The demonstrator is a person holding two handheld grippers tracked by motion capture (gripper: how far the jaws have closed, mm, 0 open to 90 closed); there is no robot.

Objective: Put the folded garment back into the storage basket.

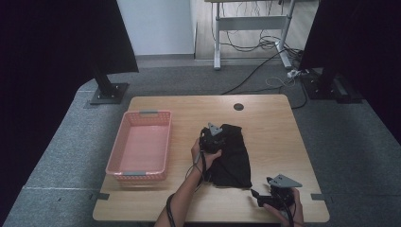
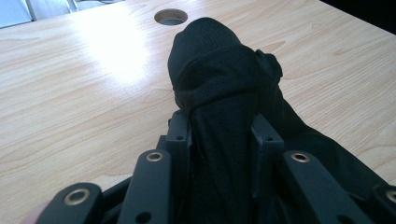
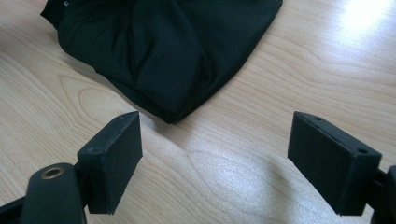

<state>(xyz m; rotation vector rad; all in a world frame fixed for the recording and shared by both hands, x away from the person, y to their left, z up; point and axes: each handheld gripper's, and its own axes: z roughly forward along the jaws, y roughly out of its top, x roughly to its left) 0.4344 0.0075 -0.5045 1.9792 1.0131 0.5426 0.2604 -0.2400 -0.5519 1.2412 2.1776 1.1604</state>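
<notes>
So the black garment [image 1: 231, 156] is lying crumpled on the wooden table [image 1: 265, 123], a bit right of center in the high view. Looks like thin mesh-type fabric, can't really tell what kind of clothing it is.

The left gripper [image 1: 211, 137] sits at the garment's 10 o'clock corner from above, but you can't see its jaws there because the hand [image 1: 204, 153] and the grey plate cover them. The left gripper view sorts that out: the left gripper [image 2: 223, 135] has its jaws clamped tight on a bunched-up fold of the cloth, and the fabric bulges out past the tips in a rounded lump. That view also shows the round cable hole [image 2: 171, 17] in the tabletop at about 11 o'clock from the lump.

The right gripper [image 1: 259, 196] is down at the garment's 5 o'clock, near the table's front edge, not touching anything. In the right gripper view, the right gripper [image 3: 215, 154] has its jaws spread wide with bare wood between them, and the garment's folded corner [image 3: 163, 56] sits just beyond, around 11 o'clock.

A pink plastic basket [image 1: 125, 175] sits at 9 o'clock from the garment, close but apart.
</notes>
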